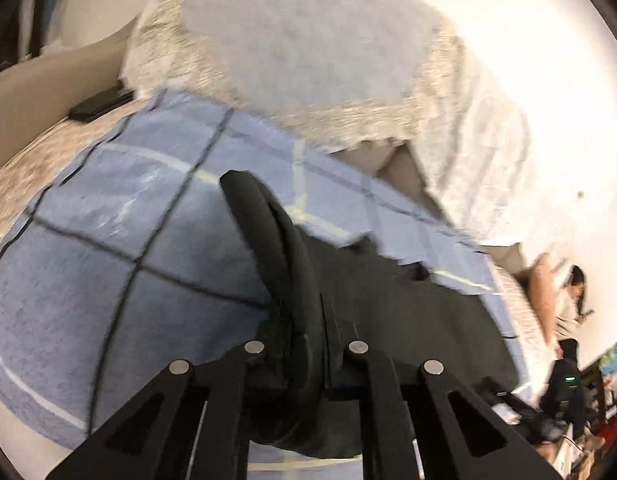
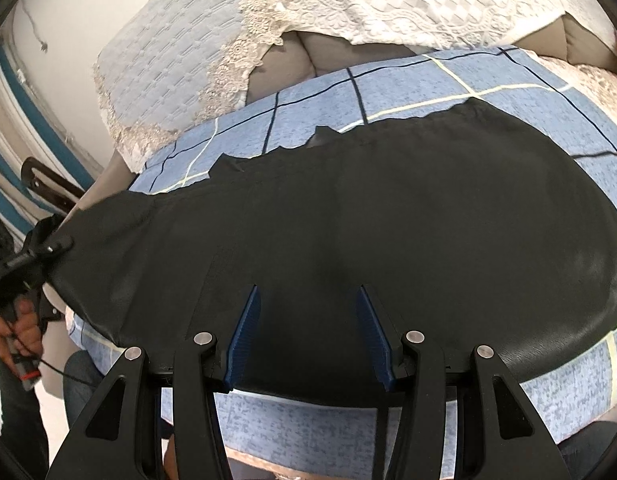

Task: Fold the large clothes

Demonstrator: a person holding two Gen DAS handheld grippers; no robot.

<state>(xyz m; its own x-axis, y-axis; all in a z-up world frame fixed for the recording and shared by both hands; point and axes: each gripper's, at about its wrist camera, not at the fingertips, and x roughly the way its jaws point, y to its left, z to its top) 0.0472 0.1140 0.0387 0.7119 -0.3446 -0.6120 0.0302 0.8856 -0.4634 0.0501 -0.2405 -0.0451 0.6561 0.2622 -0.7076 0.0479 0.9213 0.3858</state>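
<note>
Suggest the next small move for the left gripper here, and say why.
Probably carry the pinched edge across toward the middle of the black garment. The left gripper has its jaws shut on the garment's end, lifted off the blue checked blanket, while the right gripper hangs open over the flat part.

A large black garment (image 2: 388, 216) lies spread over a blue checked blanket (image 2: 428, 80), and the right tongs (image 2: 308, 328) hang above its near edge with the two blue pads (image 2: 244, 336) apart and nothing between them. At the left edge of the view the left tongs (image 2: 54, 246), carried by a hand (image 2: 22, 326), are closed on one corner of the garment. Behind the blanket there are cushions with a white lace cover (image 2: 348, 0).
</note>
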